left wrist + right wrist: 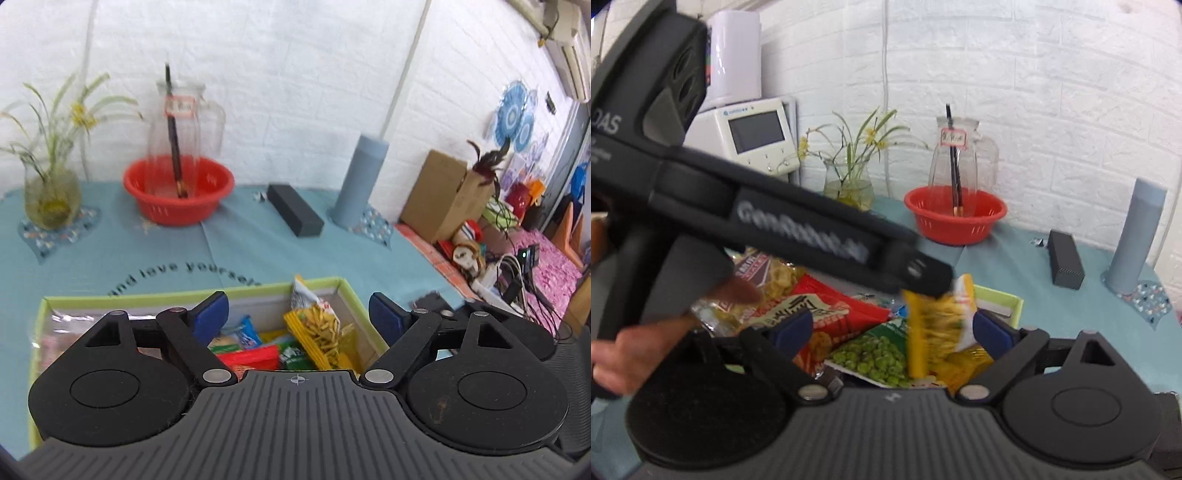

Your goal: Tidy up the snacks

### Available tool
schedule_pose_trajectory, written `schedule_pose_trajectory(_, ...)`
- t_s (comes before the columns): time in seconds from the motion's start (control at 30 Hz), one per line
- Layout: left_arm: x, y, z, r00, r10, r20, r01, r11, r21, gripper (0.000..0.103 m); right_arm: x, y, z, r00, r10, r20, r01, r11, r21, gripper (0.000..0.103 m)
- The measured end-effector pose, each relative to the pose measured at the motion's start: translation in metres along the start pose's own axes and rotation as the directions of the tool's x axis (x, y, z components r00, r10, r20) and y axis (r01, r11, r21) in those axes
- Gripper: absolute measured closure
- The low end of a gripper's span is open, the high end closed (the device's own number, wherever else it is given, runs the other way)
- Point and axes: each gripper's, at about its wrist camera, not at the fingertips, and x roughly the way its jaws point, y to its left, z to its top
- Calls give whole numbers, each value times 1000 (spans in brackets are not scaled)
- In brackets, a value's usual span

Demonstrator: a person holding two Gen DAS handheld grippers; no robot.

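With both the left tongs (299,308) and the right tongs (892,326) held wide open and empty, the yellow see-through bag of snack sticks (325,332), standing in the green-rimmed cardboard box (354,291) by the surface's near edge, should be laid flat.

Snack packets (317,332) in box (343,284), basin (179,194) behind, vase (50,195) left, cylinder (360,181) right

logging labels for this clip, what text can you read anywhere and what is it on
"and love yoursel", cut off: tablecloth
"GenRobot.AI", blurred: side of the left hand-held gripper
"DAS", cut off: same gripper's body
Red-framed tag on the glass pitcher: too blurred
Print on the snack packets: too blurred
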Motion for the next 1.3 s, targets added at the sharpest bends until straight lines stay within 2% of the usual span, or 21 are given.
schedule_pose_trajectory(0.07,-25,0,-2,999,5,54,-5,1000,2,23,-20,3,-9,999,8,49,-9,1000,24,9)
schedule_pose_trajectory(0.13,-53,-2,-9,994,8,113,-9,1000,9,18,-42,6,-21,996,13,93,-20,997,73,1)
schedule_pose_trajectory(0.17,-66,-5,-14,990,17,138,-19,1000,11,12,-53,9,-27,994,18,108,-28,995,91,1)
schedule_pose_trajectory(0.27,-105,-14,-37,976,67,208,-72,997,16,11,-85,23,-45,991,-1,136,-18,990,137,1)
schedule_pose_trajectory(0.4,-148,-33,-88,950,188,251,-192,981,-8,11,-121,45,-74,986,-119,113,95,976,197,0)
schedule_pose_trajectory(0.5,-172,-44,-132,938,255,235,-248,967,-59,11,-143,61,-98,975,-212,68,188,948,257,0)
schedule_pose_trajectory(0.67,-203,-58,-193,907,351,234,-339,936,-93,11,-178,88,-133,928,-370,27,333,862,382,0)
schedule_pose_trajectory(0.7,-206,-60,-201,908,354,225,-342,935,-89,11,-184,93,-138,925,-379,7,347,853,391,0)
schedule_pose_trajectory(0.77,-216,-64,-220,913,351,208,-338,936,-97,11,-194,107,-147,929,-371,-4,345,861,375,0)
schedule_pose_trajectory(0.87,-227,-71,-246,903,384,193,-369,923,-110,11,-217,131,-160,928,-372,27,337,869,363,0)
schedule_pose_trajectory(1.0,-237,-86,-276,890,408,204,-403,913,-64,11,-237,153,-176,929,-368,39,335,880,337,0)
schedule_pose_trajectory(1.1,-244,-97,-294,900,390,196,-392,919,-29,11,-248,165,-188,925,-376,43,343,880,329,0)
schedule_pose_trajectory(1.23,-251,-109,-311,924,341,175,-345,939,-5,11,-261,179,-200,916,-400,35,368,871,325,0)
schedule_pose_trajectory(1.3,-254,-116,-318,928,333,170,-338,941,4,11,-268,186,-210,912,-410,19,384,868,316,0)
